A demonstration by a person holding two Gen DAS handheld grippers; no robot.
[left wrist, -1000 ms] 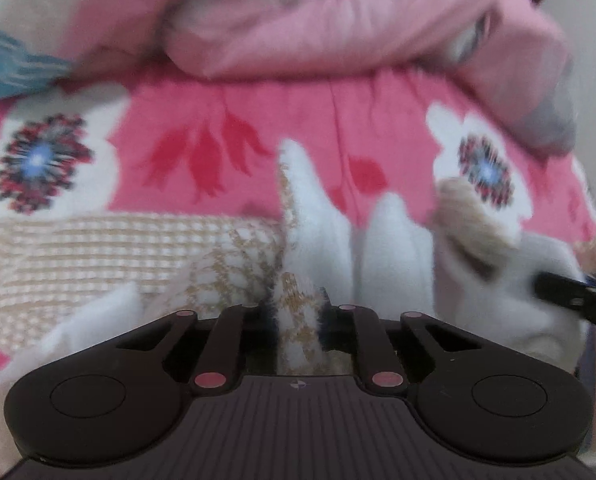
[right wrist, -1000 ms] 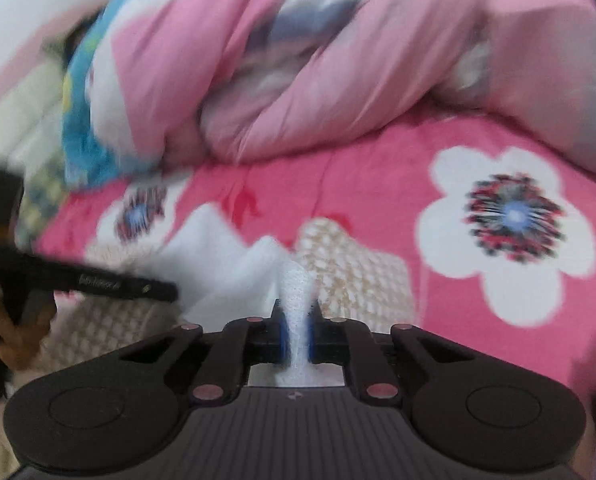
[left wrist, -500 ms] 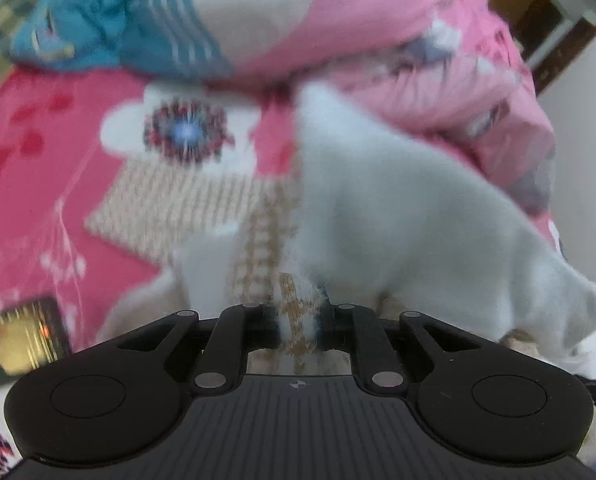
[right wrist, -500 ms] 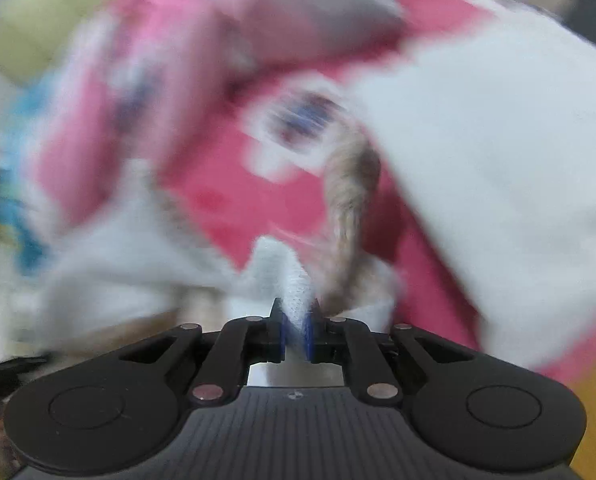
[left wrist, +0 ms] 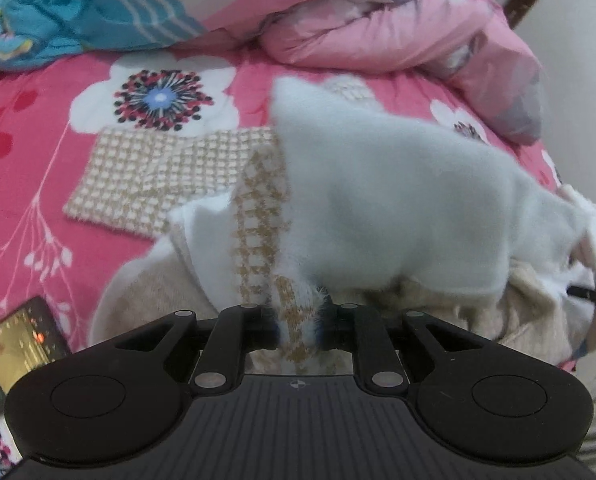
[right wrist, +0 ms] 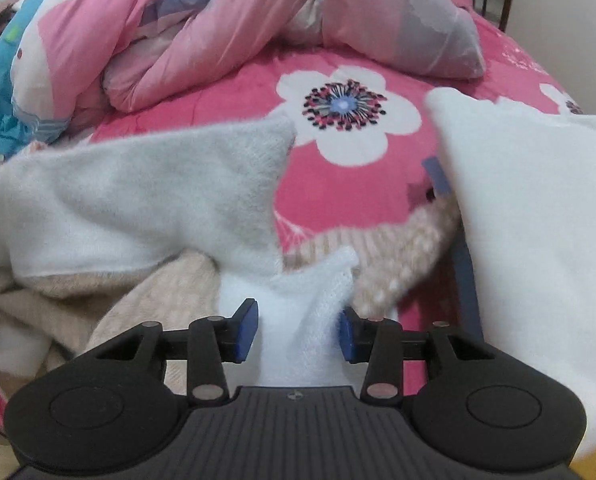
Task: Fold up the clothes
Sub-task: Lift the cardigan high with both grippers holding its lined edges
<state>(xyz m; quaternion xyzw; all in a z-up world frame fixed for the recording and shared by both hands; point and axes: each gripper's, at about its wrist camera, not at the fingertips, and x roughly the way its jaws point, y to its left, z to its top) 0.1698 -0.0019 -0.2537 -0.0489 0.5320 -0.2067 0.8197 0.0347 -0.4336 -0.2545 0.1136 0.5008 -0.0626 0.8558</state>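
White sweater (left wrist: 398, 200) on floral bedsheet (left wrist: 26, 184), pinched by left tool (left wrist: 298, 330).

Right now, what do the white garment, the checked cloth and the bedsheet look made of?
White garment: looks like soft fleece or brushed knit, matte, with a fuzzy nap and blurred edges. Checked cloth: seems a coarse knit or weave, a raised beige-and-white grid. Bedsheet: thin printed woven fabric, probably cotton or polyester, smooth, with flat flower prints.
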